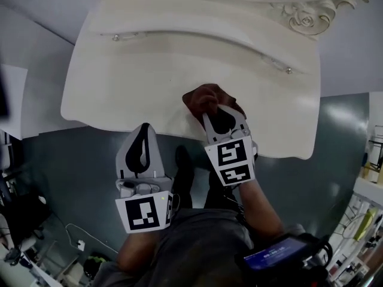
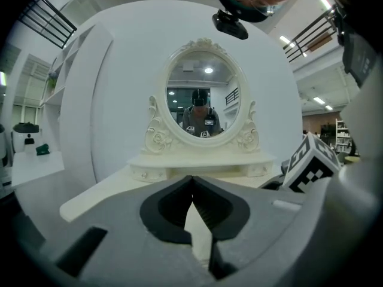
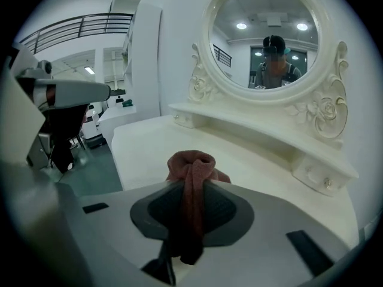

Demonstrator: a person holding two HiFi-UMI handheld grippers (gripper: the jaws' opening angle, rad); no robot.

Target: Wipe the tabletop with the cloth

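Now | item: cloth (image 1: 206,97), reddish-brown, bunched | holder: my right gripper (image 1: 220,113), jaws pinching it | place: over tabletop (image 1: 149,70), near its front edge | my left gripper (image 1: 143,128): jaws pressed together, empty, just off that edge | wiping: apparently barely started, nearly all the tabletop left.

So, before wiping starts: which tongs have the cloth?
The right tongs, clamped on the reddish-brown cloth over the white tabletop; the left tongs are shut with nothing between them.

Crumpled reddish-brown cloth (image 3: 190,163): soft fabric, matt, slightly fuzzy surface. Cream-white tabletop (image 1: 155,64): smooth painted finish, low even sheen. Oval mirror (image 3: 263,34): glossy glass set in carved, smooth cream frame.
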